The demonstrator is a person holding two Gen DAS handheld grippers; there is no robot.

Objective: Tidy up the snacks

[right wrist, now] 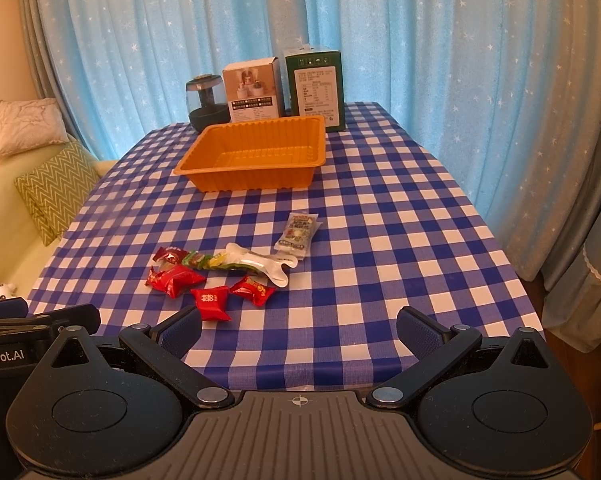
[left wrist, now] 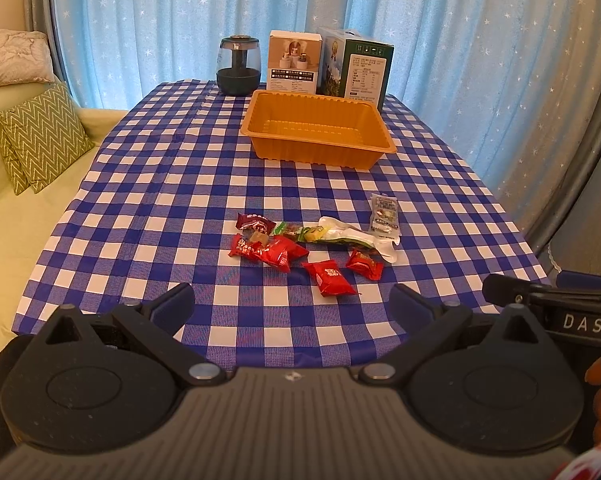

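Observation:
Several wrapped snacks lie in a loose group on the checkered tablecloth: red packets (left wrist: 330,277) (right wrist: 210,302), a green and yellow candy strip (left wrist: 300,234) (right wrist: 204,260), a white packet (left wrist: 360,238) (right wrist: 260,266) and a clear sachet (left wrist: 385,212) (right wrist: 298,234). Farther back stands an empty orange tray (left wrist: 318,130) (right wrist: 252,158). My left gripper (left wrist: 292,306) hovers open near the table's front edge, short of the snacks. The right gripper (right wrist: 298,330) is open too, with nothing between its fingers.
At the table's far edge stand a dark glass jar (left wrist: 239,66) (right wrist: 206,100), a white box (left wrist: 296,62) (right wrist: 252,90) and a green carton (left wrist: 354,66) (right wrist: 314,86). Blue curtains hang behind. A sofa with cushions (left wrist: 40,136) lies left.

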